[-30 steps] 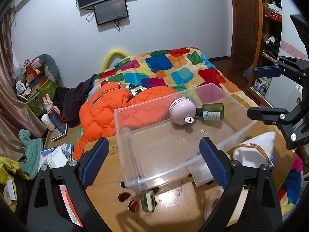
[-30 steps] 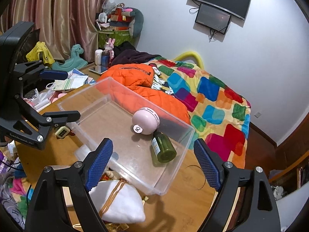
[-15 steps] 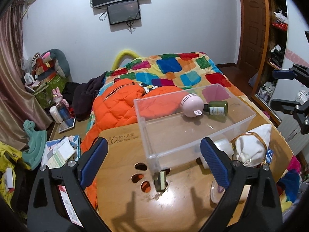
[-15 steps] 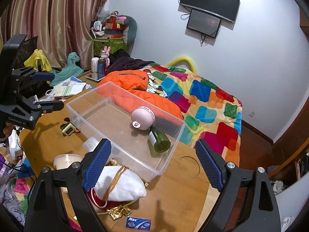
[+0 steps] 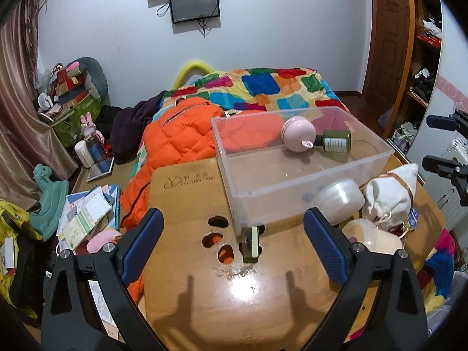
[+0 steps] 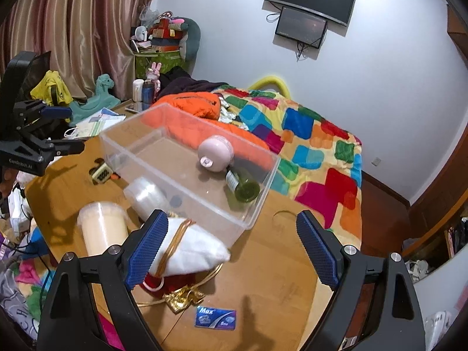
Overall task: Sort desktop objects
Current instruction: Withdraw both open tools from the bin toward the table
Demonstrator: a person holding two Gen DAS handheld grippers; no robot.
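Left wrist view: left claw (image 5: 234,231) spread wide, nothing between its blue pads, hovering over the wooden desk (image 5: 204,298). Dead ahead at 12 o'clock, a small green-and-cream block (image 5: 251,243) stands on the desk, touching the near corner of the clear plastic bin (image 5: 234,158). Three cut-out holes in the desk sit just at 9 o'clock of the block. Inside the bin, far side: a pink round gadget (image 5: 298,138) with a green bottle (image 5: 335,142) lying at its 3 o'clock, the two touching. Outside the bin, at 2 o'clock from the claw, a clear lidded tub (image 5: 339,195) leans on the bin wall, a cream cup (image 5: 371,238) lies nearer, and a white drawstring pouch (image 5: 389,196) sits beside both.

Right wrist view: right claw (image 6: 232,250) also wide open, gripping nothing. White pouch (image 6: 190,248) lies just behind its left finger, at 10 o'clock, partly hidden by the pad. Cream cup (image 6: 101,226) and tub (image 6: 146,196) crowd the bin's near wall. A blue card (image 6: 216,318) lies flat on the desk at 6 o'clock, next to gold wrapping (image 6: 181,298). Orange jacket (image 6: 193,103) and patchwork bedspread (image 6: 316,143) beyond the desk edge.
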